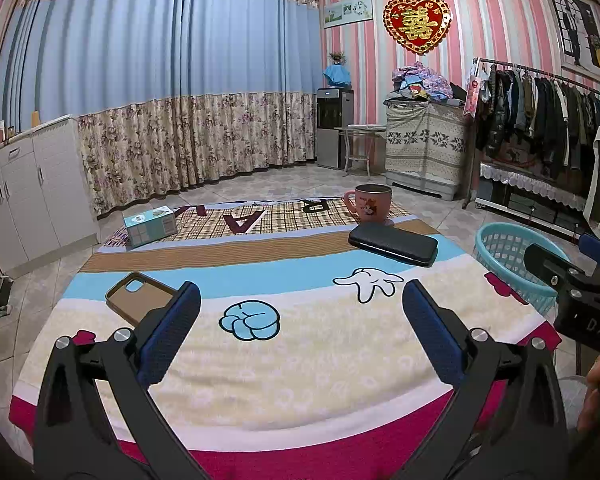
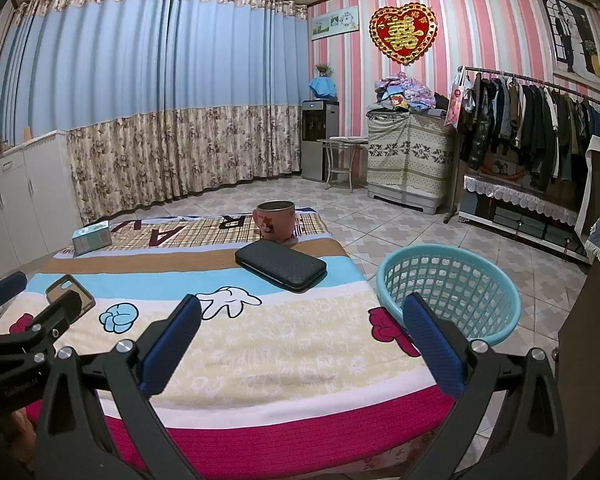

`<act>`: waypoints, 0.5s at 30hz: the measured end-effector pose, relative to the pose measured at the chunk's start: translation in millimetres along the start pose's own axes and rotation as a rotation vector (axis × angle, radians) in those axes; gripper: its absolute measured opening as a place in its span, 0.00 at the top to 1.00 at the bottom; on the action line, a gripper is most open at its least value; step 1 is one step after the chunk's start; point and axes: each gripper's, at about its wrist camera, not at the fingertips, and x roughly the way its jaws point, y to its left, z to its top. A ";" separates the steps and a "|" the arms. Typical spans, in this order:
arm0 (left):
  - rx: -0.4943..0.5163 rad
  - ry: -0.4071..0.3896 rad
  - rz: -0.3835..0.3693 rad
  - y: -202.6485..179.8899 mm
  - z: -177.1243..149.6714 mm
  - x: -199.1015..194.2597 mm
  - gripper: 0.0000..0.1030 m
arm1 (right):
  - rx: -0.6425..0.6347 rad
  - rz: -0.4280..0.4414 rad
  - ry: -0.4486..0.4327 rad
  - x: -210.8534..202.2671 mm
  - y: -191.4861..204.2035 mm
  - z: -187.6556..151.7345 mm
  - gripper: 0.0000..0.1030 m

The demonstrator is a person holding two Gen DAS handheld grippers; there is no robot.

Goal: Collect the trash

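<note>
A table covered with a cartoon-print cloth (image 1: pixel 300 360) (image 2: pixel 292 356) carries a brown phone case (image 1: pixel 140 294) (image 2: pixel 70 294), a black wallet-like case (image 1: pixel 393 243) (image 2: pixel 281 265), a pink mug (image 1: pixel 373 202) (image 2: pixel 275 220) and a teal tissue box (image 1: pixel 150 225) (image 2: pixel 92 237). A teal mesh basket (image 1: pixel 512 264) (image 2: pixel 448 290) stands on the floor off the table's right side. My left gripper (image 1: pixel 300 308) is open and empty above the near part of the cloth, its left finger beside the phone case. My right gripper (image 2: pixel 300 320) is open and empty at the table's near right corner, beside the basket.
White cabinets (image 1: pixel 28 184) line the left wall. A water dispenser (image 1: pixel 334 128), a small stand and a covered cabinet (image 1: pixel 424 148) stand at the back. A clothes rack (image 1: pixel 540 120) fills the right side. Tiled floor surrounds the table.
</note>
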 end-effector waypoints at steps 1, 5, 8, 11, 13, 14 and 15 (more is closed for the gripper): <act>-0.001 0.000 -0.001 0.3 0.4 0.1 0.05 | 0.000 0.001 0.000 0.5 0.7 0.1 0.04; -0.004 0.002 0.000 0.9 -3.9 -0.1 0.05 | -0.001 0.004 0.005 1.2 -1.3 -1.9 0.04; -0.004 0.002 0.000 1.4 -4.2 0.4 0.05 | -0.002 0.005 0.007 1.4 -3.2 -2.9 0.04; -0.002 0.003 -0.001 1.7 -4.3 0.6 0.05 | -0.002 0.009 0.009 2.0 -5.3 -3.8 0.04; -0.001 0.004 -0.001 1.8 -4.6 0.5 0.05 | -0.002 0.009 0.009 2.0 -5.0 -4.2 0.04; -0.001 0.003 -0.001 2.1 -4.6 0.9 0.05 | -0.001 0.010 0.008 1.6 -6.0 -4.5 0.04; 0.001 0.003 0.000 2.4 -5.7 0.6 0.05 | -0.001 0.009 0.006 1.4 -6.6 -4.9 0.04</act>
